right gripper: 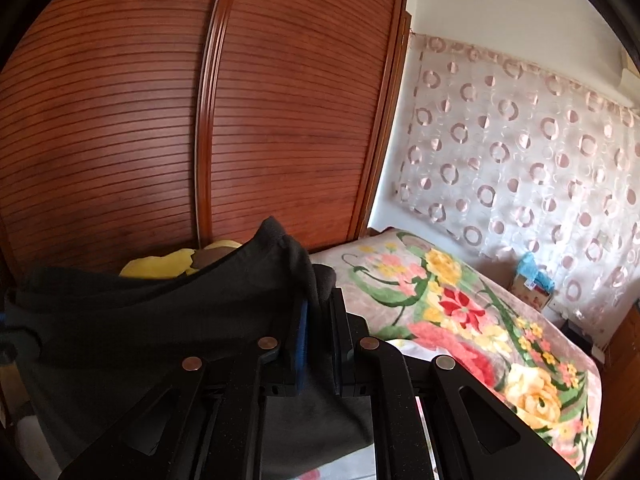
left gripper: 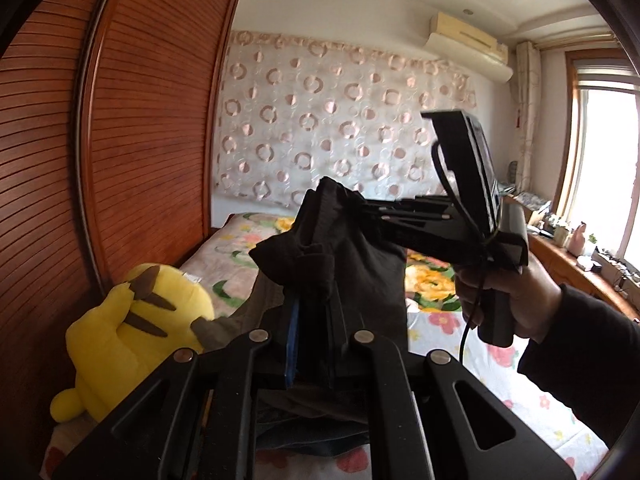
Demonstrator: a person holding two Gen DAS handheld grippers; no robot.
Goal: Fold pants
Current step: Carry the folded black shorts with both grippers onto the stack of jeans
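Observation:
Dark pants [left gripper: 360,264] hang bunched in the air above the bed, held between both grippers. In the left wrist view my left gripper [left gripper: 312,320] is shut on a fold of the dark cloth, its blue pad showing beside the fabric. My right gripper [left gripper: 316,202] comes in from the right, held by a hand [left gripper: 508,296], and is shut on the pants' upper edge. In the right wrist view the right gripper [right gripper: 320,312] pinches the pants [right gripper: 140,320], which stretch away to the left and hide what lies below them.
A yellow plush toy [left gripper: 132,320] lies on the bed against a slatted wooden wardrobe [left gripper: 140,120]. A floral blanket [right gripper: 460,312] covers the bed. A patterned curtain [left gripper: 340,120] hangs on the far wall. A cluttered sill [left gripper: 580,248] runs under the window at right.

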